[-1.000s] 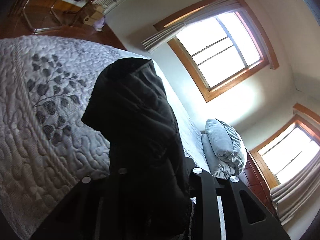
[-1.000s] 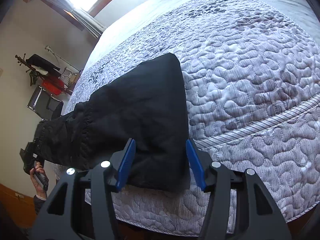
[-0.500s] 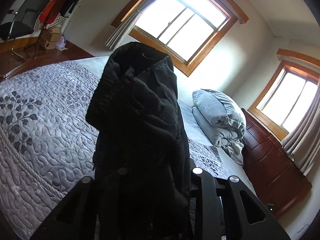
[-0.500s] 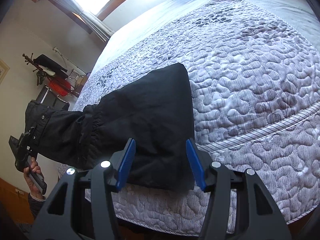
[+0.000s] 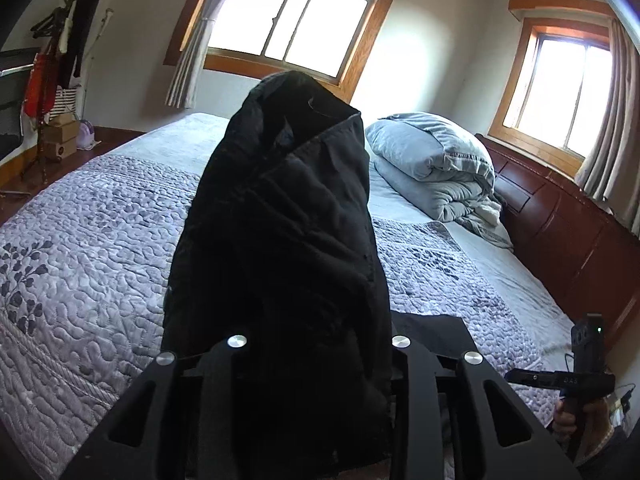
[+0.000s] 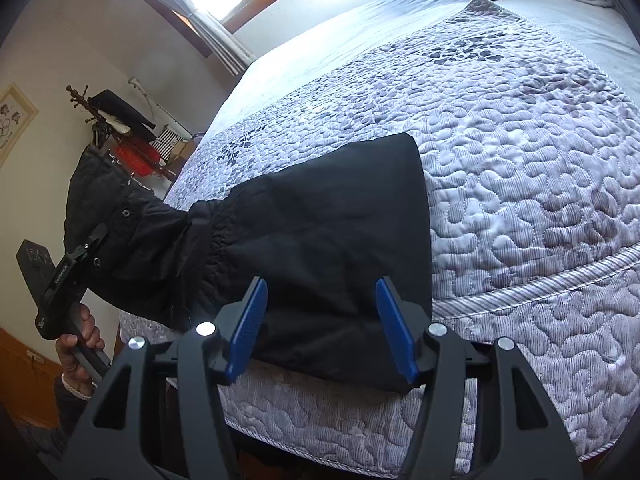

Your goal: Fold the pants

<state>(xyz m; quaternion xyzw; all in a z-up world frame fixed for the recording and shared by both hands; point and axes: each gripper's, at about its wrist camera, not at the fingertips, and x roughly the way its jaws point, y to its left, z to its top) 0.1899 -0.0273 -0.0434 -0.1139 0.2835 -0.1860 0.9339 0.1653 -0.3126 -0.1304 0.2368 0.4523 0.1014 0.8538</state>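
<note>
The black pants point(image 6: 320, 240) lie with their leg end flat on the quilted bed point(image 6: 520, 160) near its front edge. Their waist end is lifted off the left side of the bed. My left gripper point(image 6: 90, 246) is shut on that waist end, though its jaws are opening a little. In the left wrist view the bunched fabric point(image 5: 288, 240) drapes over and hides the left gripper point(image 5: 316, 344) fingers. My right gripper point(image 6: 322, 324) hovers over the leg end, its blue pads point(image 6: 248, 320) apart and still opening. The cloth lies under them and is not pinched.
A folded grey duvet point(image 5: 436, 164) sits at the head of the bed by a dark wooden headboard point(image 5: 560, 220). A coat stand point(image 6: 116, 120) with clothes stands by the left wall. The bed's front edge point(image 6: 360, 440) runs just under the right gripper.
My left gripper has swung the waist end up and across toward the bed, rolling until the room looks level. The right gripper stays over the leg end, pads slightly wider.
</note>
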